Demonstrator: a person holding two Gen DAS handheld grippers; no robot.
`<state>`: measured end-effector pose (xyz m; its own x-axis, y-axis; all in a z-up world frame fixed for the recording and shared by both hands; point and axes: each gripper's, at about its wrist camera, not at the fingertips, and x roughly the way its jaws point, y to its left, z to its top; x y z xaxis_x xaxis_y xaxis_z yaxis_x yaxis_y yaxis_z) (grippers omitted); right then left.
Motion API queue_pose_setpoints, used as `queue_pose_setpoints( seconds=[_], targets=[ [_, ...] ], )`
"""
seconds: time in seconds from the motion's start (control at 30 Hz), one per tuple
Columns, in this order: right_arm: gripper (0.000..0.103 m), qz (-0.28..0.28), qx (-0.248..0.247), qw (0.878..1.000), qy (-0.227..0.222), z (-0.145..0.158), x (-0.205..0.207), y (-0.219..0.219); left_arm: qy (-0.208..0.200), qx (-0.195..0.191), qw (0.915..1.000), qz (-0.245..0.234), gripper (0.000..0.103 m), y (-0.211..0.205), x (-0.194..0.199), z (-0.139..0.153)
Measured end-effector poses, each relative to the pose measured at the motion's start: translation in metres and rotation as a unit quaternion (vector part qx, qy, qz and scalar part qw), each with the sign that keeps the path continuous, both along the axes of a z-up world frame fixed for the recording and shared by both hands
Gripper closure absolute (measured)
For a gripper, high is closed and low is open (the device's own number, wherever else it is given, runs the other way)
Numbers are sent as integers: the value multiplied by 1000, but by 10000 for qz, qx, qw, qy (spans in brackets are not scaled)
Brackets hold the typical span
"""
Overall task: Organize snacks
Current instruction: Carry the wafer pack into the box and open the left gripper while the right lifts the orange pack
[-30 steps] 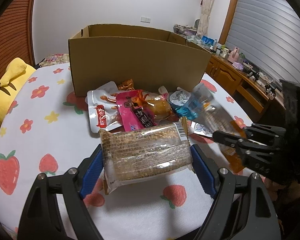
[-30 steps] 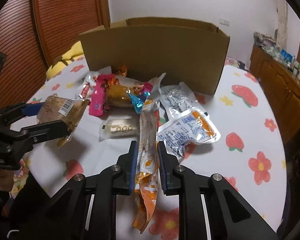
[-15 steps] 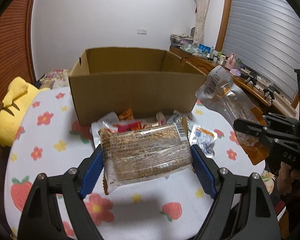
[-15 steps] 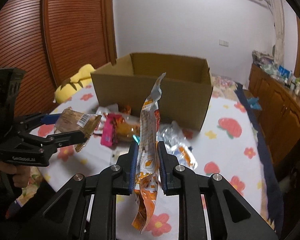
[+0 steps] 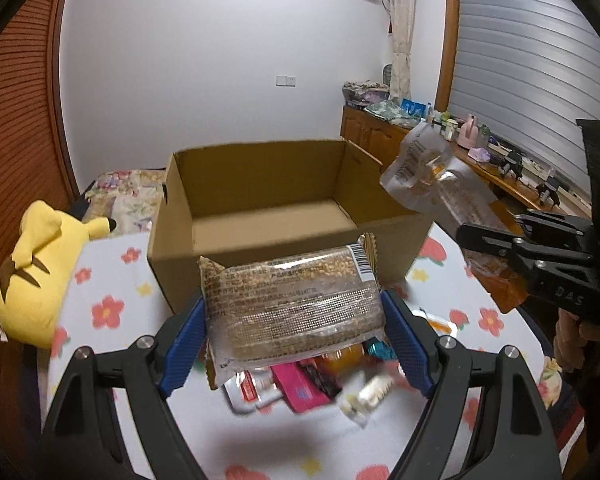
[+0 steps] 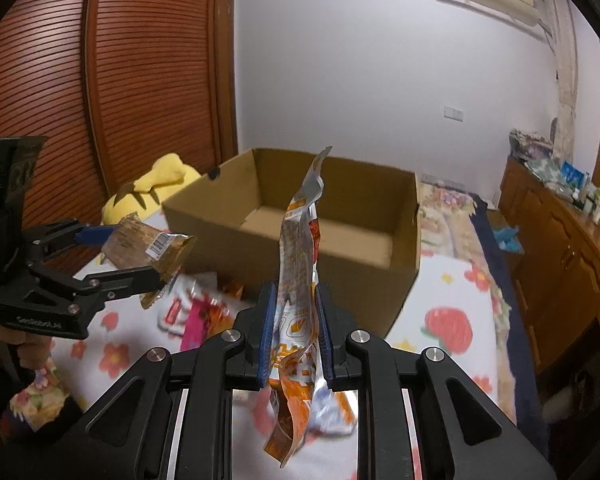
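My left gripper [image 5: 292,312] is shut across a clear-wrapped brown grain cake pack [image 5: 292,300], held in the air just in front of the open cardboard box [image 5: 260,176]. The right wrist view shows this gripper [image 6: 140,256] at the left with its pack [image 6: 148,244]. My right gripper [image 6: 296,300] is shut on a thin orange-and-silver pouch [image 6: 300,240] that stands upright before the box [image 6: 360,280]. From the left wrist it appears at the right [image 5: 492,236], pouch [image 5: 432,172] level with the box rim. The box looks empty inside. Loose snacks [image 5: 300,388] lie below on the table.
A strawberry-and-flower cloth [image 5: 108,312] covers the table. A yellow plush toy [image 5: 32,276] lies at its left beside the box. Wooden cabinets with clutter on top [image 6: 560,240] run along the right. A slatted wooden door [image 6: 140,80] stands behind on the left.
Both grippers have risen with their packs still held. The box's inside has come into view, and the snack pile has slid low in both views.
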<state>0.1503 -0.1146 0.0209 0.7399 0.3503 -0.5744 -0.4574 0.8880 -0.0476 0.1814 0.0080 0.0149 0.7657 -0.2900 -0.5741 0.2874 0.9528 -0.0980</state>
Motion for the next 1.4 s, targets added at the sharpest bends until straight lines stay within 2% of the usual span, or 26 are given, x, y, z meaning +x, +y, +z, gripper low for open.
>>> queue_pose_setpoints(
  seconds=[0.33,0.7,1.07,1.3,1.4],
  targets=[
    [85,156,-3,9999,43,9,75,10,-116,72,9999,73,20,1,53,23],
    [86,265,-69,9985,466,-10,137,11,53,233,9997,90,20,-1,99,17],
    [92,277,-217,9960,819,-31,161,10,297,300,9991,27,20,-17,137,4],
    [92,329,-103,9958,844,-31,160,7,418,431,9982,40,19,-28,153,-5],
    [88,394,14,9949,924,-31,158,8,430,503,9978,41,19,-31,157,-8]
  ],
)
